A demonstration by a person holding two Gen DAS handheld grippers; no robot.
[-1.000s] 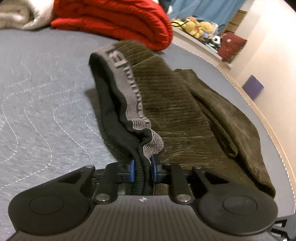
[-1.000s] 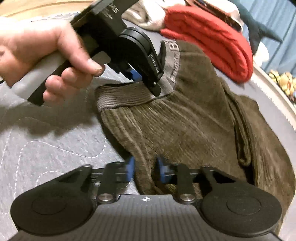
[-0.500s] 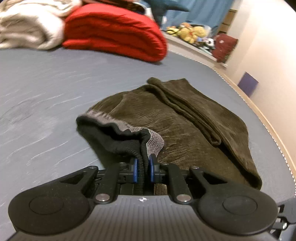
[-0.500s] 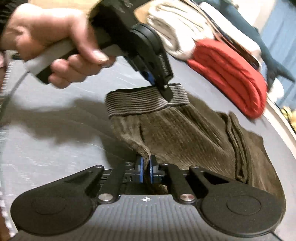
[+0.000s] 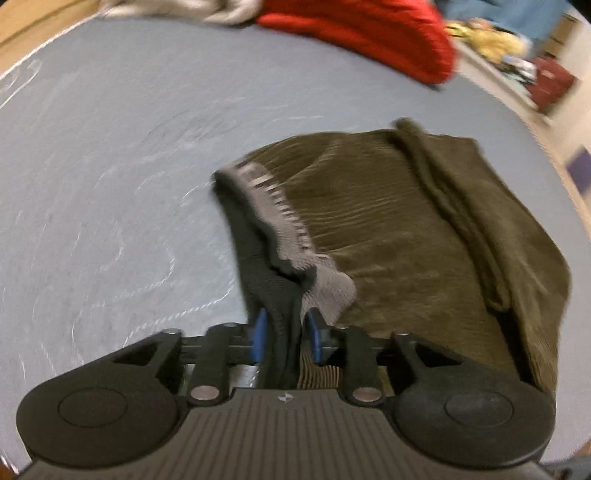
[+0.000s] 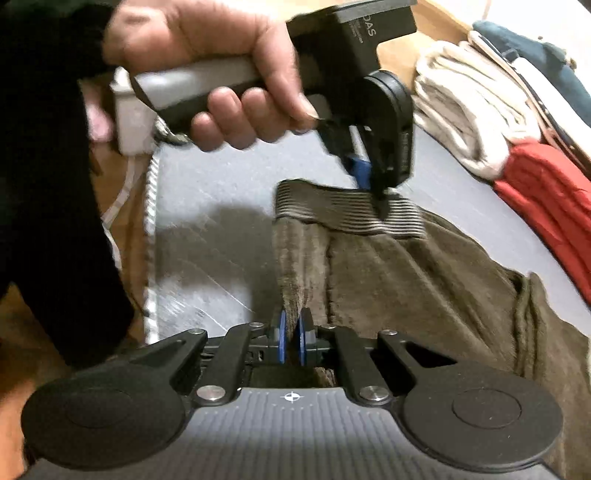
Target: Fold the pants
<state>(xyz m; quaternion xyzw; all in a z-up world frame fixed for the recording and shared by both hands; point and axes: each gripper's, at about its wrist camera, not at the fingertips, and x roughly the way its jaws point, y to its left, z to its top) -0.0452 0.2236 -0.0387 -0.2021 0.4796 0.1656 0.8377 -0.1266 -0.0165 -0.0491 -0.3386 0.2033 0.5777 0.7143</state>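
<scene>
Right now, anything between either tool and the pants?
Nothing visible. The right tool is shut on a fold of the brown corduroy pants. The left tool is opening, with the grey waistband between its pads. The red blanket lies clear of both.

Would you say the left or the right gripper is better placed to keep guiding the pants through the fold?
Probably the right gripper: its fingers pinch a fold of the pants firmly. The left gripper is opening, with the waistband between its fingers but slack.
</scene>
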